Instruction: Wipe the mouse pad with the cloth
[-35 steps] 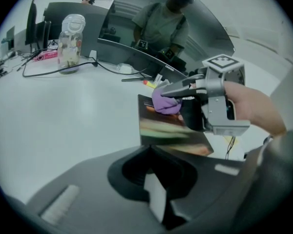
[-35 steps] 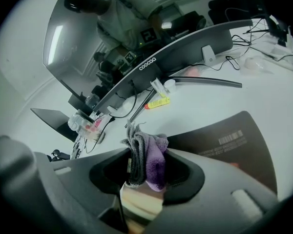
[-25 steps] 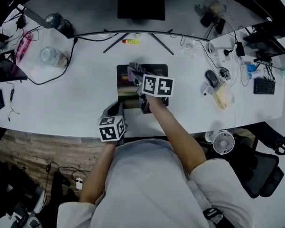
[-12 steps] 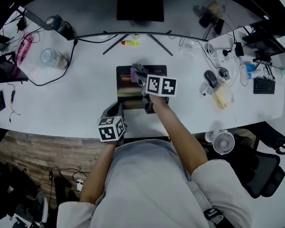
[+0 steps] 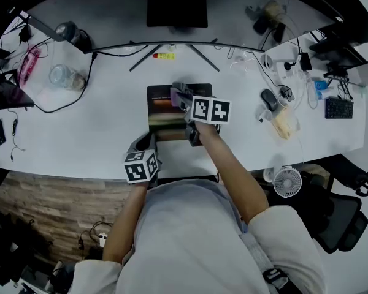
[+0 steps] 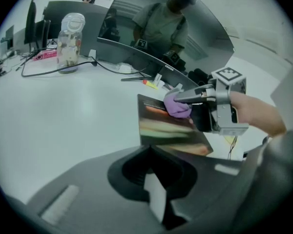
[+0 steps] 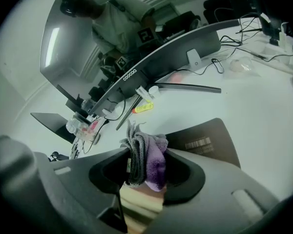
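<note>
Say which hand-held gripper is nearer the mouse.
Right. The right hand-held gripper is over the pad, left of the mouse; the left hand-held gripper is farther left, at the pad's near edge.

Mouse pad (image 5: 161,112) partly under right claw (image 5: 183,98)

The right claw (image 5: 181,95) has slid the cloth (image 7: 147,161) slightly rightward across the mouse pad (image 5: 162,119).

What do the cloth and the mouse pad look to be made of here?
Cloth: soft fabric, probably microfibre, purple and grey, matte; it bunches in limp folds in the right gripper. Mouse pad: thin flat sheet with a smooth, glossy printed top that shows light streaks; probably coated fabric or plastic, though the look leaves that open.
</note>
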A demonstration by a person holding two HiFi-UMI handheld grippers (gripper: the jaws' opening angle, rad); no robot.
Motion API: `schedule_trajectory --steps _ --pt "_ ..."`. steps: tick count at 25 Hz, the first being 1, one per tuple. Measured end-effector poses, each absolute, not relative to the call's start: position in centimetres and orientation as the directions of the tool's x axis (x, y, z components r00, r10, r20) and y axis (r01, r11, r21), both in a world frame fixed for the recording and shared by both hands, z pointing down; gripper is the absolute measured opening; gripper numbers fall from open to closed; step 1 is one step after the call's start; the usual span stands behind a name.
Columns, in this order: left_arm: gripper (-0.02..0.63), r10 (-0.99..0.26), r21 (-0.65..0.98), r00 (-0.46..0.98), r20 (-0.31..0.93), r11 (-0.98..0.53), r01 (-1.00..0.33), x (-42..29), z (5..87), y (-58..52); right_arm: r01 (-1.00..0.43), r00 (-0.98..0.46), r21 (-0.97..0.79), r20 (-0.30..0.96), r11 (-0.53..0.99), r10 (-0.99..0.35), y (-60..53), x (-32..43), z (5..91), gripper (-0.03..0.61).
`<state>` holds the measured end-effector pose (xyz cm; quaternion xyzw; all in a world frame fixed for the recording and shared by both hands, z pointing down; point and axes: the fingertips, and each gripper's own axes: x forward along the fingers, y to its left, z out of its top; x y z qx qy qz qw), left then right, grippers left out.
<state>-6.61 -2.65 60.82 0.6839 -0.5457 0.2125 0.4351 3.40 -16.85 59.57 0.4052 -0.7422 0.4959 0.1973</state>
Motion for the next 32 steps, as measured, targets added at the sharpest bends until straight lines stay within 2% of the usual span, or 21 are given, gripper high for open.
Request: schedule_trajectory --steps 32 --pt "0.000 -0.564 0.332 0.302 0.768 -0.052 -0.942 -6.1 60.7 -2.5 -0.809 -0.572 -0.573 0.712 0.135 -0.407 -17.1 10.3 59.8 0.190"
